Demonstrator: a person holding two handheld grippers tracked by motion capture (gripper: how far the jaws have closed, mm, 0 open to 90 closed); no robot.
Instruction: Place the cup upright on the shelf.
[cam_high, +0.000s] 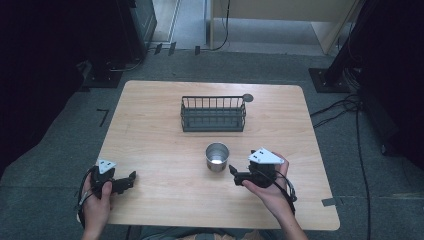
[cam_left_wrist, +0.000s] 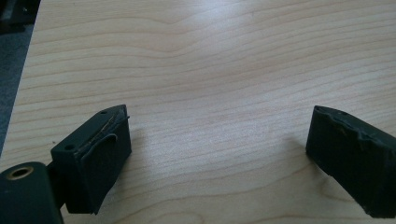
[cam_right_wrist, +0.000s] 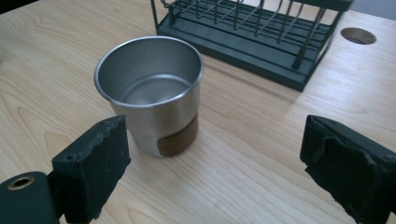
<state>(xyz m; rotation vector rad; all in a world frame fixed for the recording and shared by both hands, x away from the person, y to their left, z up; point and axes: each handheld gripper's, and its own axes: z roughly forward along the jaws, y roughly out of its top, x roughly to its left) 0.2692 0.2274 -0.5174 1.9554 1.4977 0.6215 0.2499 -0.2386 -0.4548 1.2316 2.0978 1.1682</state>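
**Approaching the cup with the right gripper**

The steel cup stands upright at the centre of the high view, just below the wire basket and well apart from it. In the right gripper view the cup sits in the upper left of the frame, in front of the basket.

Procedure, as judged from this position:
- Bring the right gripper level toward the cup so that the wall passes between the two jaws; at present the cup lies ahead of the left jaw rather than centred in the gap.
- Keep the jaws low on the body, near the brown band at the base (a high grip on a thin rim is likely to tip the cup).
- Close only once the cup is centred.

Gripper state:
- Right gripper: jaws stand wide apart, holding nothing, touching nothing.
- Left gripper: rests at the lower left of the high view; in its own view the left gripper has jaws spread wide over bare table, with nothing between them.
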